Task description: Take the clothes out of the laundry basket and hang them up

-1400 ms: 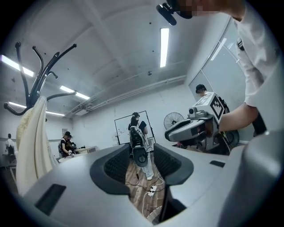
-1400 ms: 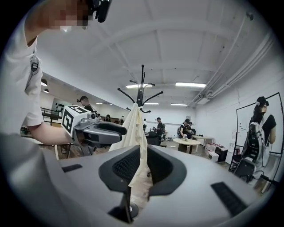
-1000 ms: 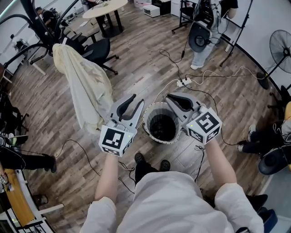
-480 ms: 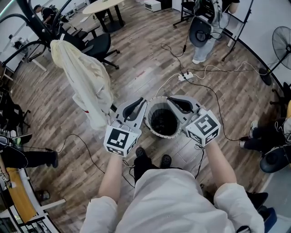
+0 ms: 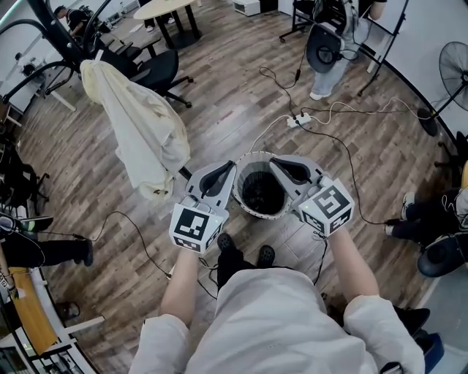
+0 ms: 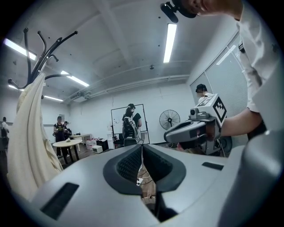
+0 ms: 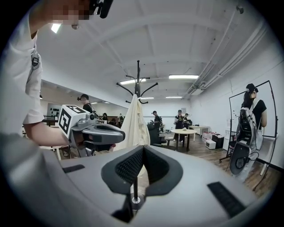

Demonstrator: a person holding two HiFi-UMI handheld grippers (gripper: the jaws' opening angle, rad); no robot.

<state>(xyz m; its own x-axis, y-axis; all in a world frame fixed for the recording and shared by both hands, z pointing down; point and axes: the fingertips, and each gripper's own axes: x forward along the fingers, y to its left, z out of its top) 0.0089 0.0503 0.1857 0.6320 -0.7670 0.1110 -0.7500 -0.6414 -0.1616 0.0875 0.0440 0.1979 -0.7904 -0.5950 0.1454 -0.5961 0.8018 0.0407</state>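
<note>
In the head view I am holding the left tool (image 5: 224, 172) and the right tool (image 5: 278, 165) out over the wooden floor (image 5: 219, 95), and the laundry basket (image 5: 256, 156) is sitting between them, its rim just beside both tips. The tips are pointing away from me. A cream garment (image 5: 142, 135) is hanging on the coat rack (image 5: 45, 22), off to the left of the left tool and well apart from it.

In the left gripper view the left tool (image 6: 142, 150) has just been closing, and I am seeing its pads pressed together with only a thin slit and nothing between them. The right tool is showing near its right side, and the cream garment is hanging to its far left, draped from the rack's hooks.

In the right gripper view the right tool (image 7: 143, 151) is also standing pinched together and gripping nothing. The left tool is floating near its left side, and the garment is hanging straight ahead beyond the tips
</note>
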